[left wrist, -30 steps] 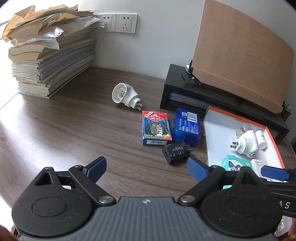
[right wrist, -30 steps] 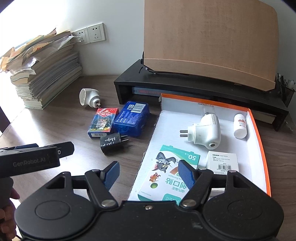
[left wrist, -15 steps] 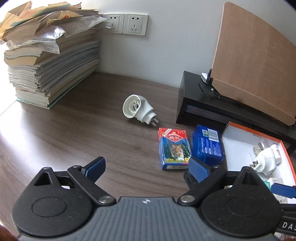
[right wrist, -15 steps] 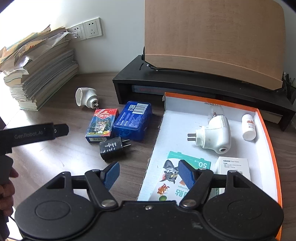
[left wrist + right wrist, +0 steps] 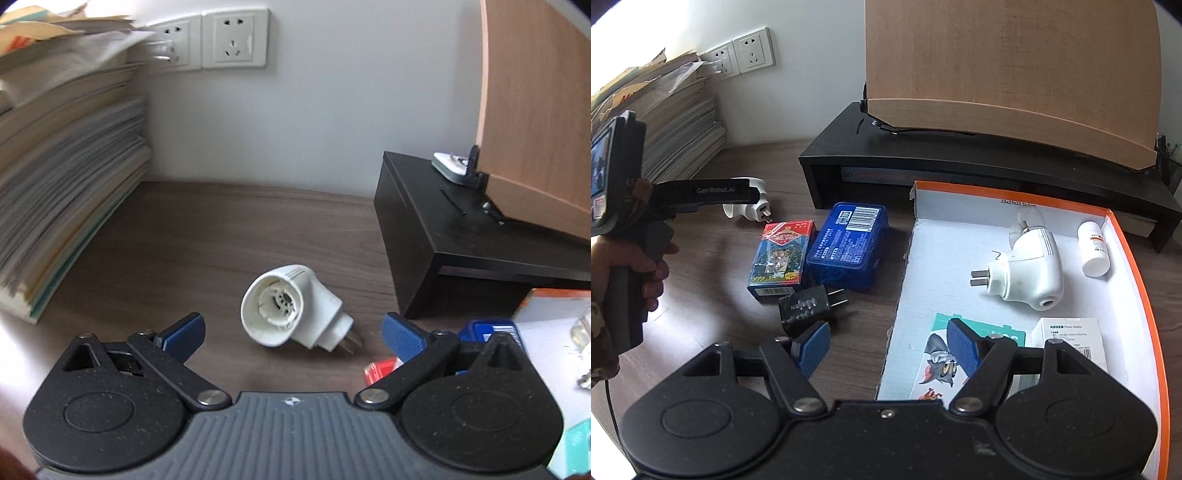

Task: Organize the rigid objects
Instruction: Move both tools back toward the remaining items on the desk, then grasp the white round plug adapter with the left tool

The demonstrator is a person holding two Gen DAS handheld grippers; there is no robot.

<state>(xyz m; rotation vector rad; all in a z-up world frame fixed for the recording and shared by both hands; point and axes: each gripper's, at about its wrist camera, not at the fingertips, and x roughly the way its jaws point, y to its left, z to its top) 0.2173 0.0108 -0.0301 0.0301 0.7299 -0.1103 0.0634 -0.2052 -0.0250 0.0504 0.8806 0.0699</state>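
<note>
A white plug-in adapter [image 5: 293, 310] lies on its side on the wooden desk, just ahead of and between the fingers of my open, empty left gripper [image 5: 293, 332]. In the right wrist view the same adapter [image 5: 748, 206] is partly hidden behind the left gripper's body. A red card box [image 5: 781, 258], a blue box [image 5: 849, 245] and a black charger [image 5: 809, 304] lie left of the orange-rimmed white box [image 5: 1134, 266]. That box holds a second white adapter [image 5: 1030, 271], a small white bottle [image 5: 1093, 249], a cartoon packet and a white carton. My right gripper [image 5: 886, 345] is open and empty over the box's near left edge.
A black monitor stand [image 5: 960, 162] with a wooden panel [image 5: 1008, 62] runs along the back. A tall stack of papers [image 5: 55, 166] stands at the left against the wall, below wall sockets [image 5: 232, 38].
My left gripper has moved forward and left, from near the black charger up to the white adapter, which now lies between its fingers. My right gripper has barely shifted.
</note>
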